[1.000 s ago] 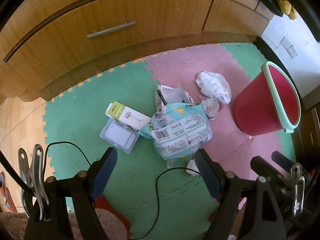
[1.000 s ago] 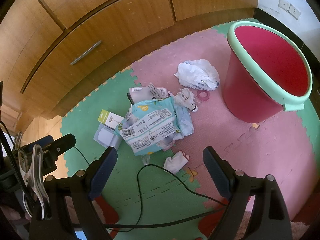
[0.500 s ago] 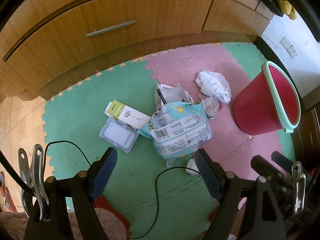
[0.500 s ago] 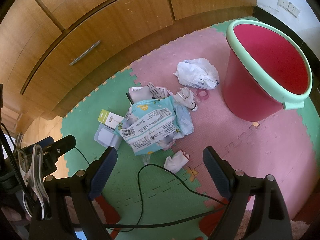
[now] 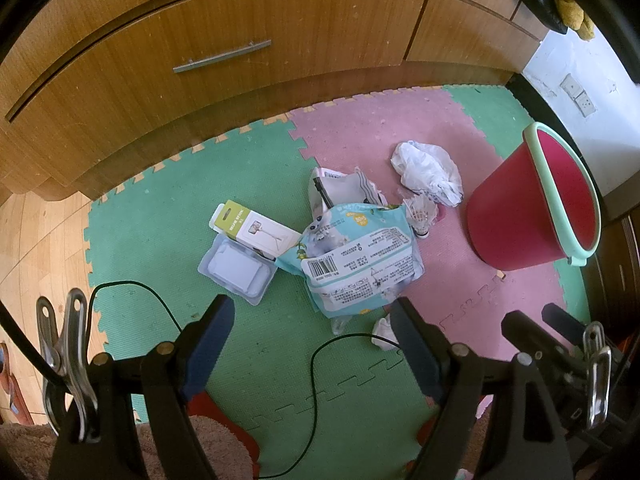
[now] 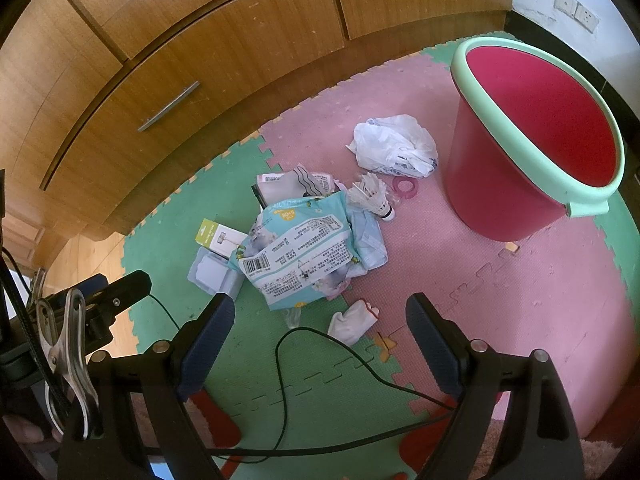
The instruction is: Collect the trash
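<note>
Trash lies in a heap on the foam mat: a light blue printed bag (image 5: 362, 266) (image 6: 304, 252), a green-and-white box (image 5: 252, 226) (image 6: 218, 236), a clear plastic tray (image 5: 238, 270) (image 6: 212, 274), a crumpled white bag (image 5: 428, 172) (image 6: 394, 146), a shuttlecock (image 5: 420, 214) (image 6: 372, 198), a pink tape ring (image 6: 405, 188) and a small white wad (image 5: 382, 334) (image 6: 352, 322). A red bucket with a mint rim (image 5: 532, 200) (image 6: 532, 140) stands to the right. My left gripper (image 5: 312, 326) and right gripper (image 6: 320, 324) hover above the near side of the heap, both open and holding nothing.
Wooden cabinet drawers with a metal handle (image 5: 222, 56) (image 6: 168, 106) line the far side. A black cable (image 5: 316, 364) (image 6: 280, 376) loops over the green mat (image 5: 160, 208) below the grippers. Wall sockets (image 6: 576, 6) sit behind the bucket. Bare wood floor (image 5: 36, 240) shows at the left.
Both views have drifted only slightly; the heap sits a little further from my fingers. Nothing on the mat has moved.
</note>
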Demonstrator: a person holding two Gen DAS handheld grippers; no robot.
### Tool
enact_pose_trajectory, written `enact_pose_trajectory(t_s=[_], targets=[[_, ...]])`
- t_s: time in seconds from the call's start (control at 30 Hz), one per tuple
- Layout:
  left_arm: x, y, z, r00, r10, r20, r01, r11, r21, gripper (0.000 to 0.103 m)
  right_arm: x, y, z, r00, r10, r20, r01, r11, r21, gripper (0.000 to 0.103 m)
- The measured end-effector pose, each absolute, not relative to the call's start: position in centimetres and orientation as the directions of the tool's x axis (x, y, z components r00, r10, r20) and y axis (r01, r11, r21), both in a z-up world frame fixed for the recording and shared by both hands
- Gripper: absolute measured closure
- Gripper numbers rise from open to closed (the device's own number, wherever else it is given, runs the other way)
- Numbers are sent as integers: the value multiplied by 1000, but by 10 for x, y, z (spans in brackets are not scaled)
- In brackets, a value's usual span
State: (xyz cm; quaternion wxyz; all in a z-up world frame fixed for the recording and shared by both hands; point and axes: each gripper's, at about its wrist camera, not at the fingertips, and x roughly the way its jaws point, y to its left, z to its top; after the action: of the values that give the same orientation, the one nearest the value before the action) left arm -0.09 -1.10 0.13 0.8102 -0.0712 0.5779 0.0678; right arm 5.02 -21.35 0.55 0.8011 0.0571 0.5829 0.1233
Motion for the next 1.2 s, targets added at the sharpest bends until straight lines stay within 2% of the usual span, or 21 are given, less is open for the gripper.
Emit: enact_pose_trajectory(t_s=[0.87,1.2], targets=[[-1,-10,1,317,25,-948,-197,980,-40,19,51,-214,6,290,264,-920,-131,963,235,13],[-7,-15,-12,295,-4,-955,-208,976,-69,21,55,-214,5,339,257,-905,-132,966,224,13]])
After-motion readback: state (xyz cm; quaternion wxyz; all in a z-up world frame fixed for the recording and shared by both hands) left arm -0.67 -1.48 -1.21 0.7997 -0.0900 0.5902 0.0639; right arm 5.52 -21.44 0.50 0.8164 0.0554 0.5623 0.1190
